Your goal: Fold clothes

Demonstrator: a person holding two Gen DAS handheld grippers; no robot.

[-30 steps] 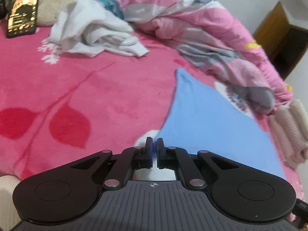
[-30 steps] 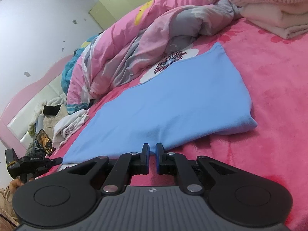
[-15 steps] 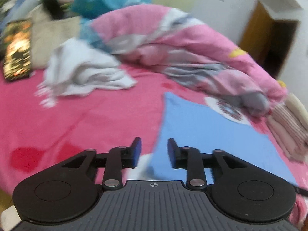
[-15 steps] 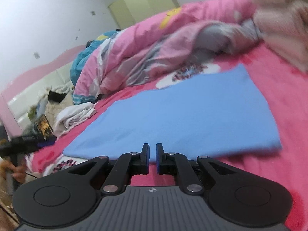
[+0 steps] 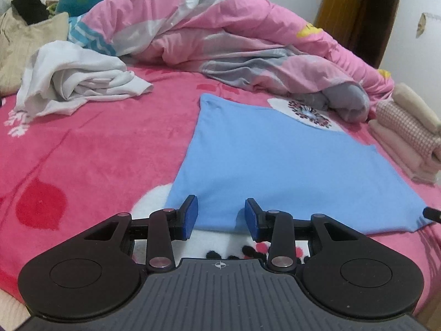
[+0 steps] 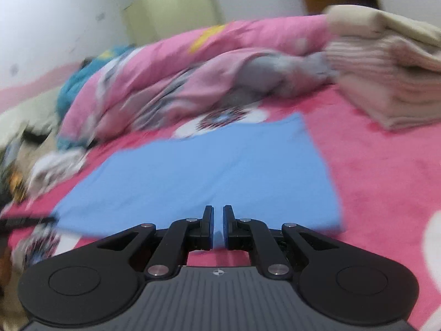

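Observation:
A light blue cloth (image 5: 275,165) lies flat on the pink bed cover (image 5: 96,151). My left gripper (image 5: 220,215) hovers over the cloth's near left corner, jaws open, nothing pinched between its blue pads (image 5: 190,215). In the blurred right wrist view, my right gripper (image 6: 218,220) is at the near edge of the blue cloth (image 6: 206,171). Its jaws are almost together, and the cloth's edge seems caught between them. A dark tip of that gripper (image 5: 431,213) shows at the cloth's right corner in the left wrist view.
A crumpled white garment (image 5: 74,82) lies at the far left. A bunched pink and grey quilt (image 5: 234,41) runs along the back. A stack of folded beige and pink clothes (image 5: 408,132) sits at the right. A beige bag (image 5: 24,41) is in the far left corner.
My left gripper has opened and let go of the cloth's corner, and its view has rolled and swung right. The right gripper stays closed and its view has lifted and tilted.

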